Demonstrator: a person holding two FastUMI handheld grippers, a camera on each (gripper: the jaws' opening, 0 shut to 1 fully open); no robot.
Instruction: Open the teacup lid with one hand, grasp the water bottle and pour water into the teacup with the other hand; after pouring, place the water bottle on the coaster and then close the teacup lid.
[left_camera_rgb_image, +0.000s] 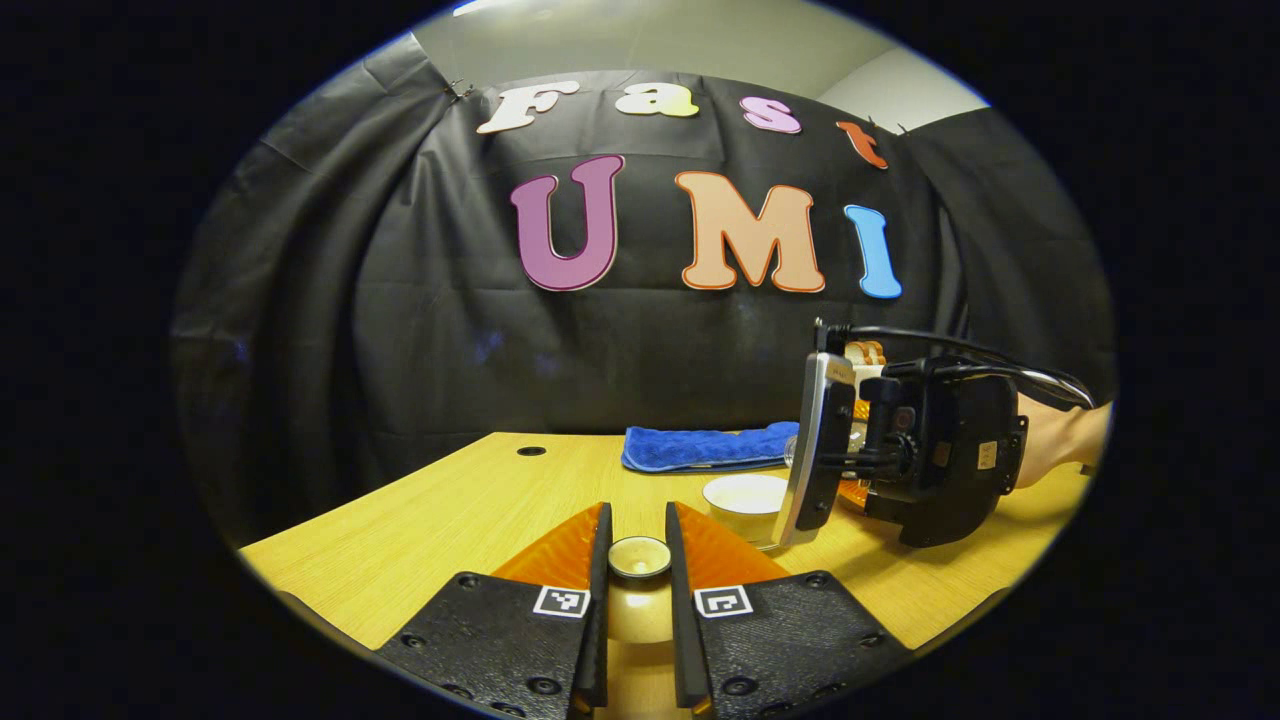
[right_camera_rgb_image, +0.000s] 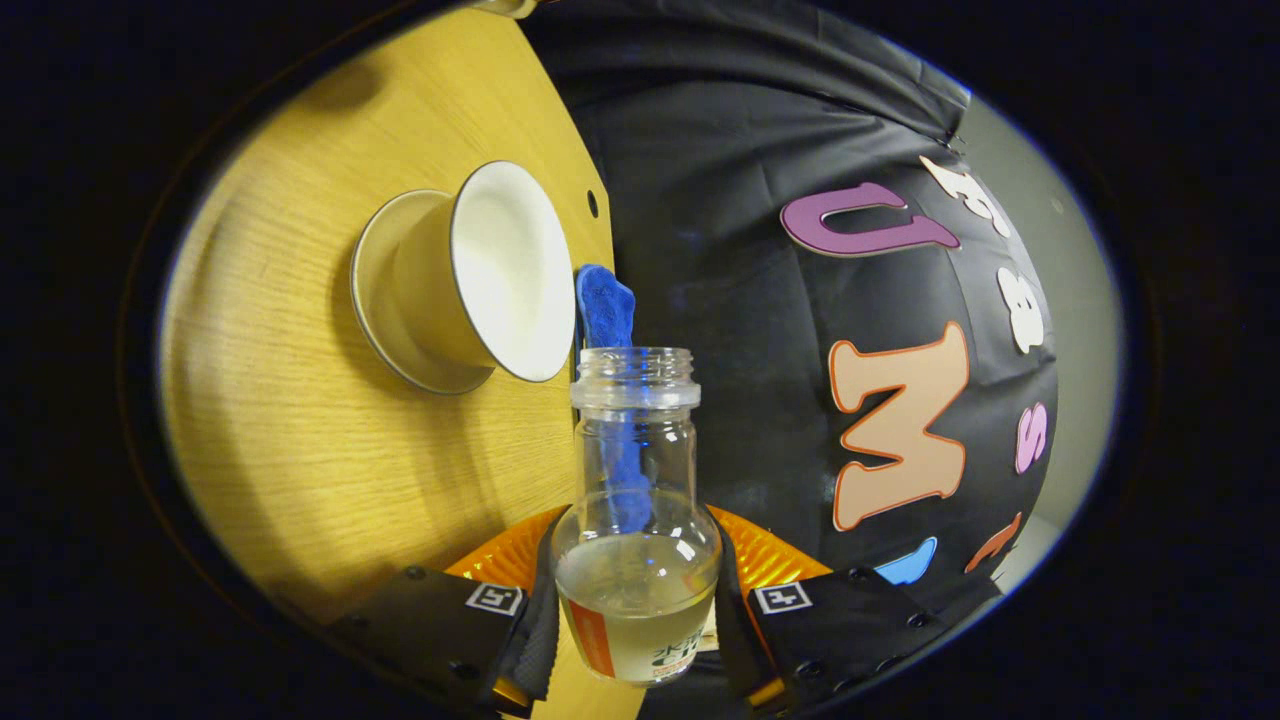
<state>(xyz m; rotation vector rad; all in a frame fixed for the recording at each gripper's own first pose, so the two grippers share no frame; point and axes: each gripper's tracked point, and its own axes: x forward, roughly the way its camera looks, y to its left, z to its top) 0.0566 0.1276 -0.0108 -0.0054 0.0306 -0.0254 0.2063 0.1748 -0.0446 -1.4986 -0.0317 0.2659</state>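
Observation:
My left gripper (left_camera_rgb_image: 638, 575) is shut on the knob of the teacup lid (left_camera_rgb_image: 640, 557) and holds it above the near part of the table. The white teacup (left_camera_rgb_image: 745, 497) stands uncovered just beyond it, to the right. In the right gripper view the teacup (right_camera_rgb_image: 500, 270) sits on its saucer (right_camera_rgb_image: 375, 290). My right gripper (right_camera_rgb_image: 635, 610) is shut on a clear water bottle (right_camera_rgb_image: 635, 480), uncapped and partly filled. The bottle is tipped far over, its mouth close to the cup's rim. No stream of water can be seen. In the left gripper view the right gripper (left_camera_rgb_image: 850, 490) hangs beside the cup.
A folded blue cloth (left_camera_rgb_image: 700, 447) lies at the back of the wooden table (left_camera_rgb_image: 450, 510), against the black wall. A hand (left_camera_rgb_image: 1065, 440) holds the right gripper from the right. A small hole (left_camera_rgb_image: 531, 451) is in the tabletop at the back left.

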